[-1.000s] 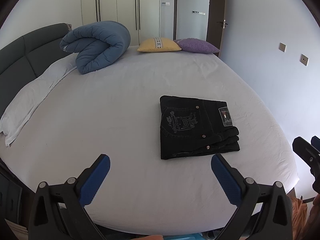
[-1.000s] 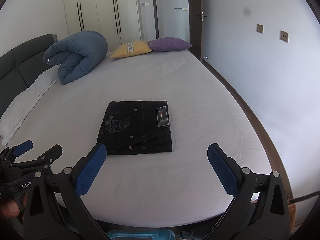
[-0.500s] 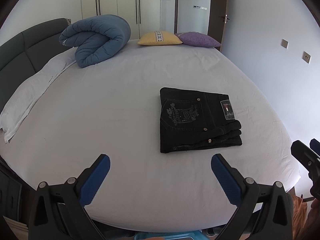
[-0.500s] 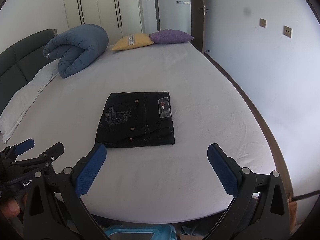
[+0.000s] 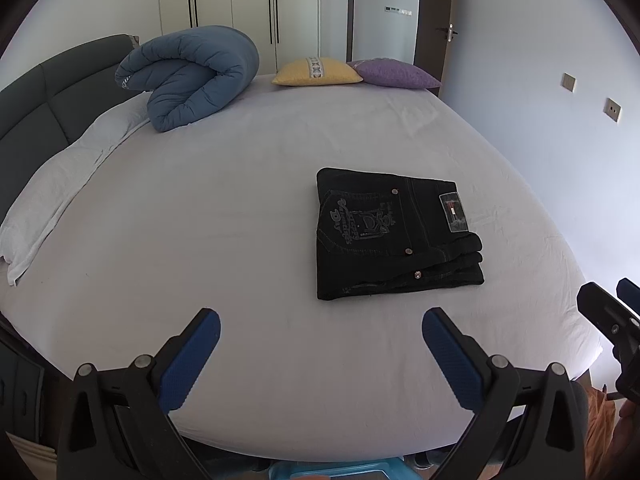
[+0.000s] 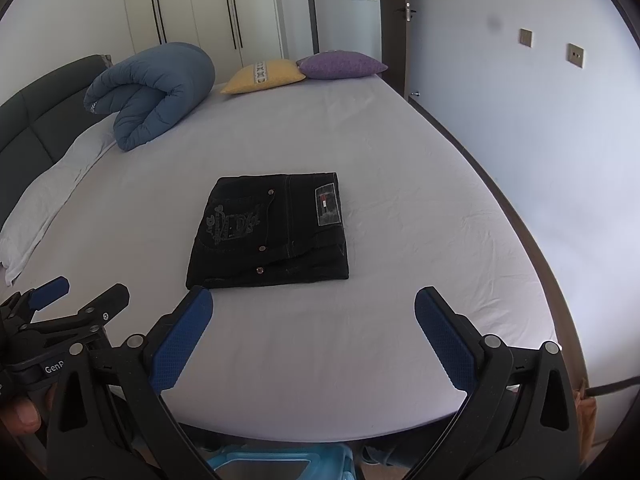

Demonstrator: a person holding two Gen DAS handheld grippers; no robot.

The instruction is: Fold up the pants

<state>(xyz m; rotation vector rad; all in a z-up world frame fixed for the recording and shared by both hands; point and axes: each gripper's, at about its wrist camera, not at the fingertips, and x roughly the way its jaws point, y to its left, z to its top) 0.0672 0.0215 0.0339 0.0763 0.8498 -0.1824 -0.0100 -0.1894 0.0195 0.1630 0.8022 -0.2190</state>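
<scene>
Above bed (image 5: 240,240), gaping empty hand-held grippers (image 5: 320,332).

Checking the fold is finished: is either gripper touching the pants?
No. Both the left gripper and right gripper are open, short of the pants.

Soft, even daylight all over, a bit bluish. Brightest on the pale wall (image 6: 520,128) toward 3 o'clock. Only faint shadows under the folded black denim pants (image 5: 394,236) on the white bed sheet (image 5: 200,220). Sharp in the middle. Bent lines and black corners at every edge. No glare.
</scene>
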